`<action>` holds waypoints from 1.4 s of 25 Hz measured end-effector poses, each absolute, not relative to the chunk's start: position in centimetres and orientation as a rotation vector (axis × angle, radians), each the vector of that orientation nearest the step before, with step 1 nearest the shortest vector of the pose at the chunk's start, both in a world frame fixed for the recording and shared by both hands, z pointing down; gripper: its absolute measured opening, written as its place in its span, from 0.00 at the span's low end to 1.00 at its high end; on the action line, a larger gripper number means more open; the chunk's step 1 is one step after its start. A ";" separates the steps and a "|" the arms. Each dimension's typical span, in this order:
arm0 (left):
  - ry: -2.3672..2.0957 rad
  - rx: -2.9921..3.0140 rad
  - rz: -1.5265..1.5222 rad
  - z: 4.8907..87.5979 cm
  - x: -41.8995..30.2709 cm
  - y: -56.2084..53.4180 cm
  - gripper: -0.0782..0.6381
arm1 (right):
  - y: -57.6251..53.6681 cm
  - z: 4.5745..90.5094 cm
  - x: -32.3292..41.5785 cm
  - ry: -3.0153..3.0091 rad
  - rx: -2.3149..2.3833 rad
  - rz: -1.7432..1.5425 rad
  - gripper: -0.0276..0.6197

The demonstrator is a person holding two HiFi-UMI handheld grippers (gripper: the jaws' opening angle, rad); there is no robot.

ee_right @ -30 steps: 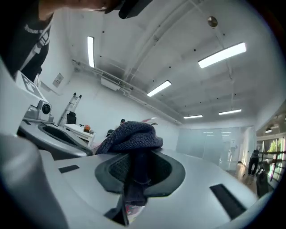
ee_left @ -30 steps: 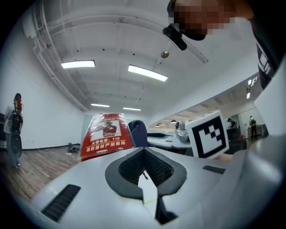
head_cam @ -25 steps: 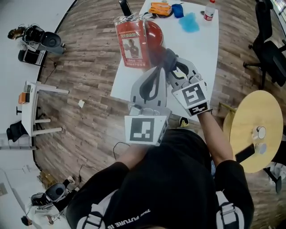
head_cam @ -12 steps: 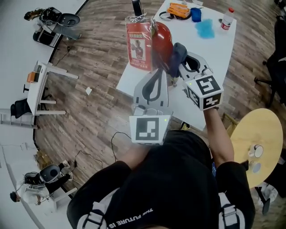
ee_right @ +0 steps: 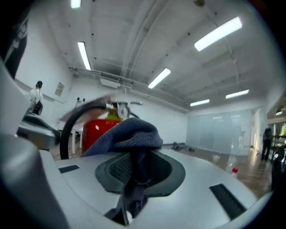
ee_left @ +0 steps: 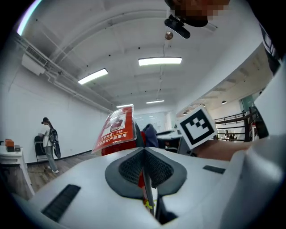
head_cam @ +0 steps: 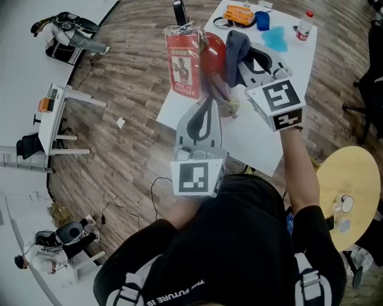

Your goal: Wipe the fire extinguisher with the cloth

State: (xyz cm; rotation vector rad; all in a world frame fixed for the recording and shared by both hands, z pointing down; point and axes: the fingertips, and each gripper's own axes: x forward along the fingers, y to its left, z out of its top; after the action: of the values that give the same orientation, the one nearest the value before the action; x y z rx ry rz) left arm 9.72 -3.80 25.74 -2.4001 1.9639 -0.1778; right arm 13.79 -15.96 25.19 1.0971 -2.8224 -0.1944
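The red fire extinguisher [head_cam: 212, 55] is held up over the white table [head_cam: 257, 134], with a red tag in clear plastic [head_cam: 182, 63] hanging on its left side. My left gripper [head_cam: 210, 99] is shut on a thin part of its head; in the left gripper view that strip sits between the closed jaws of the left gripper [ee_left: 145, 179], with the tag [ee_left: 117, 127] beyond. My right gripper [head_cam: 242, 58] is shut on a dark blue cloth [head_cam: 234, 43] that lies against the extinguisher's right side. In the right gripper view the cloth [ee_right: 129, 136] bunches over the right gripper [ee_right: 134, 175], in front of the extinguisher [ee_right: 94, 129].
At the table's far end are an orange item [head_cam: 242, 13], a blue cup [head_cam: 261, 20], a light blue rag [head_cam: 275, 39] and a bottle [head_cam: 304, 25]. A round yellow table [head_cam: 350, 185] stands at right, a white desk [head_cam: 52, 119] at left. A person [ee_left: 48, 143] stands far off.
My right gripper has carried the cloth along the extinguisher's body, away from me and toward its far end. The left gripper keeps its hold.
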 end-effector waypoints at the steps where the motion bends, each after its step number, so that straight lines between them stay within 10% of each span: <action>1: 1.968 -2.405 -0.186 26.0 9.6 -3.9 0.14 | -16.7 27.4 13.7 -2.797 1.057 -0.106 0.15; 35: 2.097 -2.376 -0.446 31.6 4.1 -4.9 0.14 | -23.6 61.2 6.5 -2.501 0.302 0.470 0.14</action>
State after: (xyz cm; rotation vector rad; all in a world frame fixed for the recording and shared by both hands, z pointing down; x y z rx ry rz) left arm 4.11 -4.91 31.56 -2.3756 2.0972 -0.4457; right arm 6.55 -23.58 61.16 0.3024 -2.5006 0.4699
